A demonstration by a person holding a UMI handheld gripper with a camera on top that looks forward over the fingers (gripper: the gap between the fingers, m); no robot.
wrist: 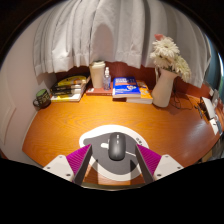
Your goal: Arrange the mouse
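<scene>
So the gripper [117, 165] has its fingers spread fairly wide, magenta pads [80, 160] facing in, and the mouse [117, 147] sits between them on a white mouse mat [100, 133] — gaps on both sides, so nothing's gripped yet. Beyond that it's orange desk [60, 125], books [70, 88] and more books [130, 89] near the curtain [90, 35], plus a vase of flowers [165, 80]. My worry: the mouse shell is rounded and slick, so an off-centre squeeze could squirt it forward or twist it on the mat.
</scene>
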